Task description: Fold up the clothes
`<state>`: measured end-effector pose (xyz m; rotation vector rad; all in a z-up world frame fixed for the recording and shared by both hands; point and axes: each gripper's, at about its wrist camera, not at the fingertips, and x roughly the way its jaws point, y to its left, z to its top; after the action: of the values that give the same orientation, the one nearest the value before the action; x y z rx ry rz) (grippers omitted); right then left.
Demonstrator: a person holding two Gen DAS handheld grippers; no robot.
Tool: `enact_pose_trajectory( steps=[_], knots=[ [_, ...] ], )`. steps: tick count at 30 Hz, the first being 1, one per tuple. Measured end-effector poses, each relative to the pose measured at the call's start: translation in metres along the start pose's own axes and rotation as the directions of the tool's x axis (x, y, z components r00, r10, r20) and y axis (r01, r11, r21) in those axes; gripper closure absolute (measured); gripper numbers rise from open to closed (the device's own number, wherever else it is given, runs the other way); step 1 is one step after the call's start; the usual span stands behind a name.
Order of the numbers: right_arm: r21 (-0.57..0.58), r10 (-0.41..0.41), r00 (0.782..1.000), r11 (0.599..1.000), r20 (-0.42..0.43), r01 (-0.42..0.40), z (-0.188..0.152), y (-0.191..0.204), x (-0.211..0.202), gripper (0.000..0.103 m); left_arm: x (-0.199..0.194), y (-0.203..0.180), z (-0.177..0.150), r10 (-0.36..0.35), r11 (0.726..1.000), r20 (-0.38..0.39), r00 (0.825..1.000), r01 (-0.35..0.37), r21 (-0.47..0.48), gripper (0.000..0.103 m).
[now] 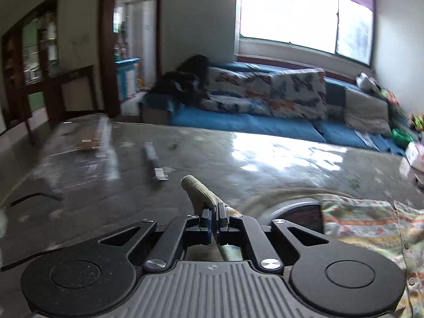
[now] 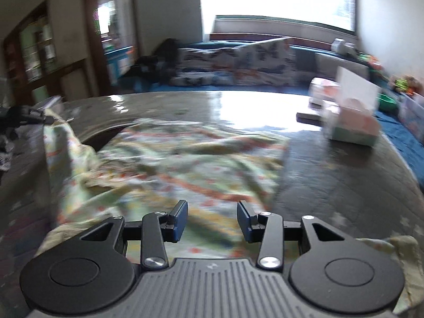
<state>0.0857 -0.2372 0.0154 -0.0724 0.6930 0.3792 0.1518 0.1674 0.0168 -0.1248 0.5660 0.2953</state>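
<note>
Fingers [image 1: 209,218] of the left gripper [image 1: 215,218] are pressed together on a fold of the patterned garment [image 1: 365,225], a pale edge of cloth sticking up out of the pinch. Right of them in the left wrist view, the garment spreads over the grey bench [image 1: 185,159]: light fabric with bands of orange, yellow and green print and a row of small buttons along one edge. In the right wrist view the same garment [image 2: 185,159] lies rumpled across the middle of the bench [image 2: 331,180], its left edge lifted toward the left gripper [image 2: 49,119]. Over the near part of the cloth, the right gripper [image 2: 212,221] has its fingers [image 2: 179,221] spread apart, holding nothing. A tissue box [image 2: 352,124] stands further right.
</note>
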Motion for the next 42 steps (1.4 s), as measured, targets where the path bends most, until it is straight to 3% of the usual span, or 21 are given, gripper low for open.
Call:
enact_pose_trajectory(
  steps=[4,9,16,18,21,23,25,30,37,39,42],
  knots=[
    [-0.095,0.132,0.991,0.986,-0.03,-0.134,-0.001,0.035,-0.003,0.057,-0.022,0.027,-0.011,0.043,0.999,0.004,0.999,-0.043,-0.011,0.1],
    [-0.223,0.28,0.956,0.93,-0.091,-0.293,-0.009,0.089,-0.002,0.054,-0.026,0.042,-0.026,0.081,0.996,-0.024,0.996,-0.081,-0.025,0.1],
    [-0.348,0.315,0.934,0.867,-0.171,-0.356,-0.031,0.144,0.009,0.044,-0.03,0.056,-0.043,0.107,0.993,-0.049,0.993,-0.109,-0.045,0.099],
    [-0.358,0.309,0.931,0.862,-0.193,-0.36,-0.038,0.15,0.014,0.045,-0.032,0.057,-0.044,0.105,0.993,-0.045,0.993,-0.107,-0.047,0.099],
    [-0.36,0.281,0.937,0.868,-0.208,-0.341,-0.044,0.149,0.025,0.056,-0.036,0.061,-0.046,0.103,0.993,-0.04,0.994,-0.105,-0.061,0.099],
    [-0.352,0.285,0.936,0.871,-0.205,-0.342,-0.042,0.145,0.025,0.078,-0.04,0.065,-0.047,0.1,0.992,-0.037,0.994,-0.103,-0.072,0.099],
    [-0.316,0.313,0.925,0.874,-0.215,-0.369,-0.037,0.136,0.022,0.091,-0.043,0.068,-0.047,0.099,0.992,-0.034,0.994,-0.102,-0.078,0.099],
    [-0.305,0.366,0.898,0.85,-0.244,-0.43,-0.036,0.125,0.011,0.093,-0.058,0.079,-0.058,0.101,0.991,-0.046,0.994,-0.105,-0.083,0.099],
    [-0.366,0.418,0.851,0.774,-0.319,-0.517,-0.049,0.123,0.001,0.094,-0.077,0.096,-0.077,0.117,0.988,-0.081,0.99,-0.124,-0.087,0.094],
    [-0.361,0.43,0.843,0.767,-0.324,-0.531,-0.048,0.122,0.001,0.092,-0.077,0.106,-0.082,0.144,0.983,-0.105,0.984,-0.155,-0.099,0.091],
    [-0.349,0.453,0.829,0.757,-0.328,-0.552,-0.043,0.12,0.001,0.078,-0.076,0.119,-0.088,0.19,0.972,-0.132,0.973,-0.205,-0.113,0.083]
  ],
)
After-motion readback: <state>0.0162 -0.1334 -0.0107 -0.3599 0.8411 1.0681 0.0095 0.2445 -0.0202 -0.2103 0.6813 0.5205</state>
